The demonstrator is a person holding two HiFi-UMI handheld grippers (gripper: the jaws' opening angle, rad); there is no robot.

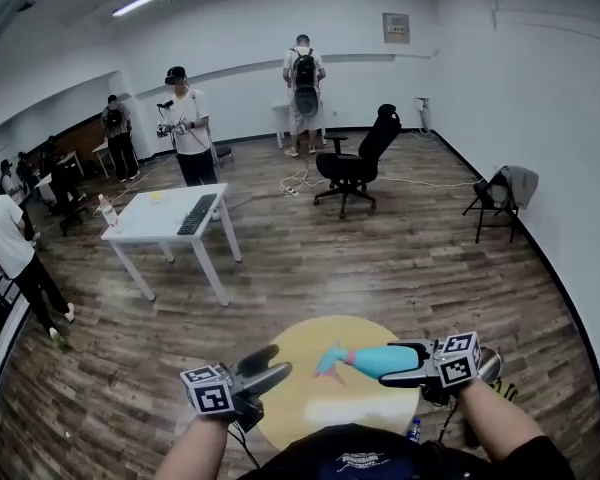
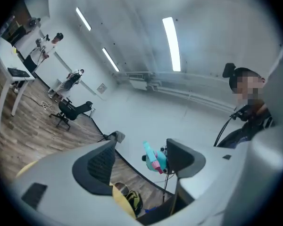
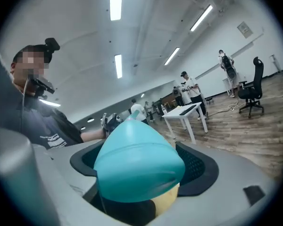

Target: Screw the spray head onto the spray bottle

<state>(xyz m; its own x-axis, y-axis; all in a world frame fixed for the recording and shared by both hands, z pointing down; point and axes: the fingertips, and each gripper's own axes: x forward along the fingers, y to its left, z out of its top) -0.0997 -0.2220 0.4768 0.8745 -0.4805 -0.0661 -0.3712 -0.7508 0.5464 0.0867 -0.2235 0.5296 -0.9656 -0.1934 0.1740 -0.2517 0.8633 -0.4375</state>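
**Teal bottle clamped in your right claw, left claw wide and empty**

Teal plastic fills the space between your right gripper's (image 1: 402,361) jaws. In the right gripper view both black pads press against the rounded body of the spray bottle (image 1: 375,361), so that claw is clamped on it. You hold the bottle roughly level over the yellow round table (image 1: 300,400), with its neck pointing towards your left side.

The spray head (image 1: 331,358) sits at the end of the bottle. It is teal like the body, with a pink trigger piece (image 2: 156,164) under its nozzle. It looks joined to the neck, but no view shows how far it is screwed down.

Your left gripper (image 1: 270,367) has its jaws well apart with nothing between them. In the left gripper view the two dark pads frame open air, and the bottle's head end shows beyond them, close to the right-hand pad. From the head view, the left fingertips are near the spray head but not touching it; a strip of yellow tabletop shows between them. Both your forearms reach in from the bottom edge, and each gripper's marker cube faces up.

Farther off on the wood floor (image 1: 400,258) stands a white table (image 1: 150,223) with a dark keyboard (image 1: 197,213) on it. A black office chair (image 1: 355,163) stands behind it, and a folding chair (image 1: 500,203) draped with grey cloth stands by the right wall. Several people stand about the room, one of them in a white shirt (image 1: 188,118) just behind the white table.
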